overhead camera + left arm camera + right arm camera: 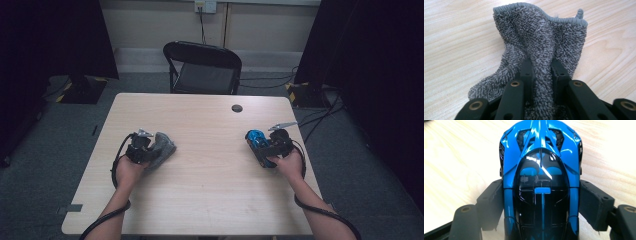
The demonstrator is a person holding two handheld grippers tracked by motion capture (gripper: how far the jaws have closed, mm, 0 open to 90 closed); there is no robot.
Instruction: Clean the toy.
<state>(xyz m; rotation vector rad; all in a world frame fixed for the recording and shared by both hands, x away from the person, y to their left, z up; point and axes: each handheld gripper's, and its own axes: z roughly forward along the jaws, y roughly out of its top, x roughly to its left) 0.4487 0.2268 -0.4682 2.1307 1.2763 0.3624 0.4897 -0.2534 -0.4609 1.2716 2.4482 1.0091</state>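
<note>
Two hand-held grippers rest over a pale wood-grain table (210, 200), one at each side. At the left, the left gripper (541, 68) has its black, hard-edged jaws pressed together on a fold of a grey terry cloth with a stitched hem (541, 37). The cloth's pile is shaggy and looped, dark and light fibres mixed, and its bound edge runs in a wavy line along the far side. It lies bunched on the tabletop, rising in a ridge where the jaws pinch it, the rest spreading flat onto the wood. In the high view the same cloth (162, 146) sits just beyond the left hand (129, 170), near the table's left part.

At the right, the right gripper (541, 200) clamps a glossy blue and black toy sports car (540, 170) by its flanks, one matt black pad against each side. The car's shell is smooth, hard and mirror-bright, with a dark rounded canopy and sharp blue ribs. Seen from above, it (256, 138) is near the table's right edge, ahead of the right hand (287, 161).

Beyond the table stands a black folding chair (202, 67) on grey carpet (45, 150), with dark curtains at both sides and cables along the floor. A small dark round cap (237, 108) sits in the tabletop's far side.
</note>
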